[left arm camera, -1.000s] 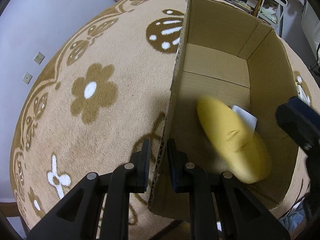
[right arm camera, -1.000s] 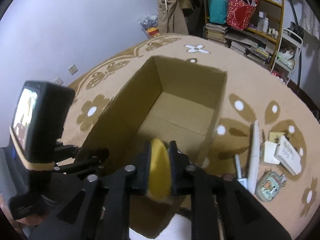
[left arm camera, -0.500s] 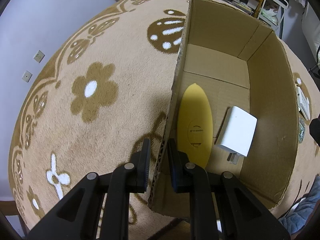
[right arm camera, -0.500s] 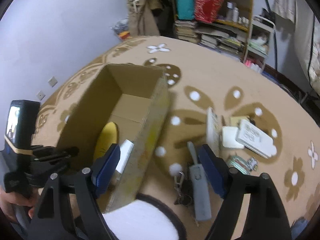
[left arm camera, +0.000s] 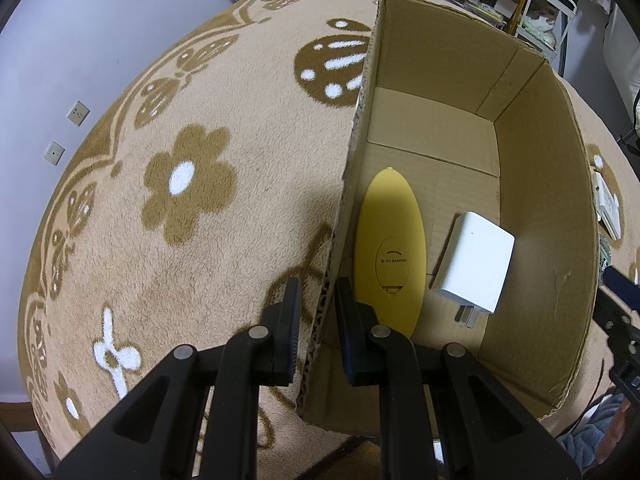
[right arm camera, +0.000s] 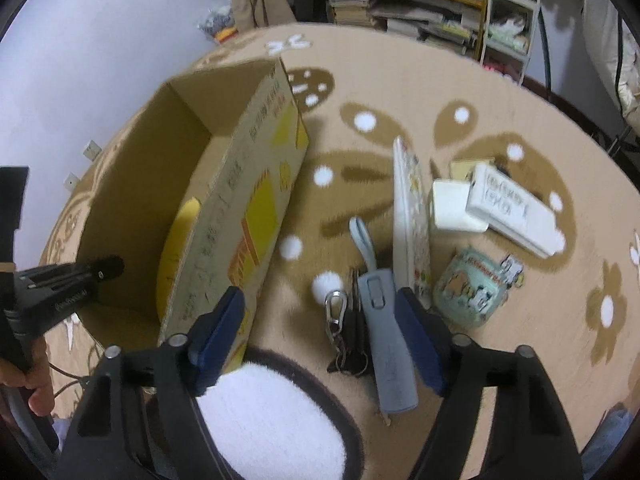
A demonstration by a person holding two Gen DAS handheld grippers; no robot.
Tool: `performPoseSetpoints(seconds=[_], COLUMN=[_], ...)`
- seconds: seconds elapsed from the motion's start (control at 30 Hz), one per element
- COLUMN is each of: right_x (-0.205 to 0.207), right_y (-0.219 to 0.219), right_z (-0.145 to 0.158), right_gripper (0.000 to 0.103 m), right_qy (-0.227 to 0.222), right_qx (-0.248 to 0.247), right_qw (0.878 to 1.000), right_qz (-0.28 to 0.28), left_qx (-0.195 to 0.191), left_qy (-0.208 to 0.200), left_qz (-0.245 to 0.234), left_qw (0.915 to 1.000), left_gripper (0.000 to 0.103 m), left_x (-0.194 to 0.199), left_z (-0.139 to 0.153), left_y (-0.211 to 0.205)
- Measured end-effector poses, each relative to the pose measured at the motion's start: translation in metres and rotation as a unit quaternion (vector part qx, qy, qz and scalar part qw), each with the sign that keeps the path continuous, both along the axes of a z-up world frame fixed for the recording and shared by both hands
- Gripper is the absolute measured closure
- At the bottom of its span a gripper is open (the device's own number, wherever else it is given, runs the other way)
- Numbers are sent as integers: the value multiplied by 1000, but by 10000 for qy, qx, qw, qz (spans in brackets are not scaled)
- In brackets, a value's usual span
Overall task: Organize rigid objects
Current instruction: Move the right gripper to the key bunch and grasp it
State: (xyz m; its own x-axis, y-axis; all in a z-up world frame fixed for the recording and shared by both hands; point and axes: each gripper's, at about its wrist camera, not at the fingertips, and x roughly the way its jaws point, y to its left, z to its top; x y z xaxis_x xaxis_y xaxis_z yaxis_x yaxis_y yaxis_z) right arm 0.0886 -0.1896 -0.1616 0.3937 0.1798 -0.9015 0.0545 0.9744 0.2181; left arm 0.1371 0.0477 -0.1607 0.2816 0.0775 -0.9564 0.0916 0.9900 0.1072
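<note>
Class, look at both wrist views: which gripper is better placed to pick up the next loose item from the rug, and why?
Right. The right gripper hangs over the grey handled tool and keys on the rug, its jaws closing with nothing pinched yet. The left gripper is shut on the cardboard box wall, steadying it.

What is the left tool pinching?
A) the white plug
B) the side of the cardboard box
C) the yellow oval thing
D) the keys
B. The left tool has one finger on each side of the cardboard box wall, shut on it, while the yellow oval thing and white plug lie loose on the box floor.
</note>
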Motion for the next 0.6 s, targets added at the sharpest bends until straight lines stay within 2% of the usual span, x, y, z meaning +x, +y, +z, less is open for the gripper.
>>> performPoseSetpoints(seconds=[0.07, 0.17, 0.37, 0.53, 0.6], right_x=[0, 2, -1, -1, -1], right_y=[0, -6, -18, -9, 0], right_z=[-8, -24, -43, -45, -49], right_gripper=[33, 49, 51, 53, 63], right_qy=[178, 467, 702, 739, 862], right_qx=[115, 404, 761, 472, 140], right_qw=[9998, 9980, 9940, 9959, 9961], right_qz=[-24, -135, -346, -199, -122], left_qx=[7, 16, -12, 22, 28], left_qy=[-2, -2, 9, 15, 22], left_qz=[-7, -13, 5, -8, -11], left_qw=[10000, 10000, 10000, 10000, 10000], left_gripper=[86, 86, 86, 86, 86], left_x=[0, 0, 0, 1, 1], left_z=[0, 0, 0, 0, -1], left_y=[0, 0, 0, 0, 1])
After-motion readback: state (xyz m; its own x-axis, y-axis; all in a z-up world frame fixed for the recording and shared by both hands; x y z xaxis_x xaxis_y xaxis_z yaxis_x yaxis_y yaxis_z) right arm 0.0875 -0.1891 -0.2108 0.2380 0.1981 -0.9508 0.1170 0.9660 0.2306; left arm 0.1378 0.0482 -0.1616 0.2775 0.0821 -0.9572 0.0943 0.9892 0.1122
